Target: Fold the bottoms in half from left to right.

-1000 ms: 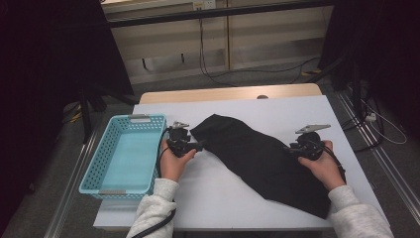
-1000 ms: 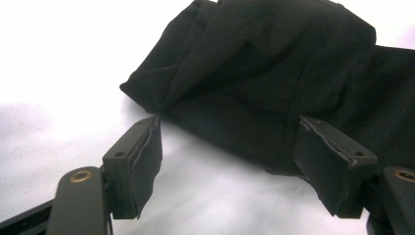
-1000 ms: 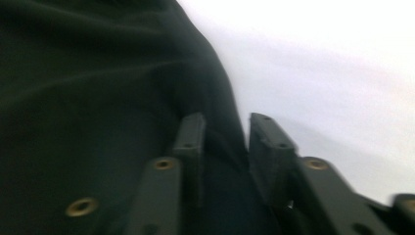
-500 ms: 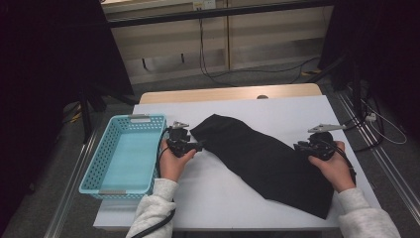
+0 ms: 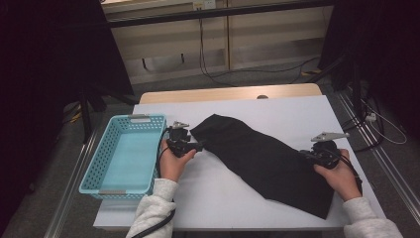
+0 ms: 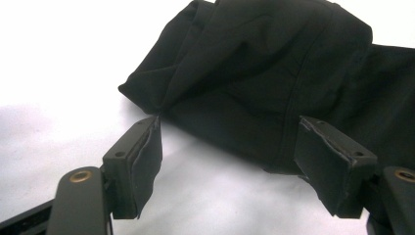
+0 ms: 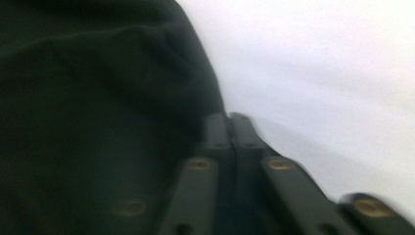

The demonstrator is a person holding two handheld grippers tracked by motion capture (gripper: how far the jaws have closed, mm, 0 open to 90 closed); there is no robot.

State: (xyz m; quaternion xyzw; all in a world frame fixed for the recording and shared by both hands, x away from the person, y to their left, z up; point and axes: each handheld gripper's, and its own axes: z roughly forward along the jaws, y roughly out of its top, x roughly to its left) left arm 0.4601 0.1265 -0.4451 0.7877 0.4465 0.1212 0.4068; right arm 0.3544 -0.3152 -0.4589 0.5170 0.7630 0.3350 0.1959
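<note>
A black cloth (image 5: 262,158) lies spread slantwise across the white table (image 5: 223,203). My left gripper (image 5: 199,146) rests at the cloth's upper left end, jaws open. In the left gripper view the bunched end of the cloth (image 6: 254,73) lies just beyond the left gripper (image 6: 230,132), and the left pad (image 6: 147,147) touches a fold corner. My right gripper (image 5: 309,152) sits at the cloth's right edge. Its jaws have just been closing, and in the right gripper view the right gripper (image 7: 229,117) is pressed together at the edge of the cloth (image 7: 98,98), which runs in under the tips.
A light blue plastic basket (image 5: 94,168) stands on the table's left side, close to my left hand. A wooden strip (image 5: 228,93) borders the table's far edge. Cables and dark stands (image 5: 356,114) lie on the floor to the right.
My right hand has slid to the right along the cloth's edge, and the cloth's right side has drawn out a little with it. The left hand has stayed put.
</note>
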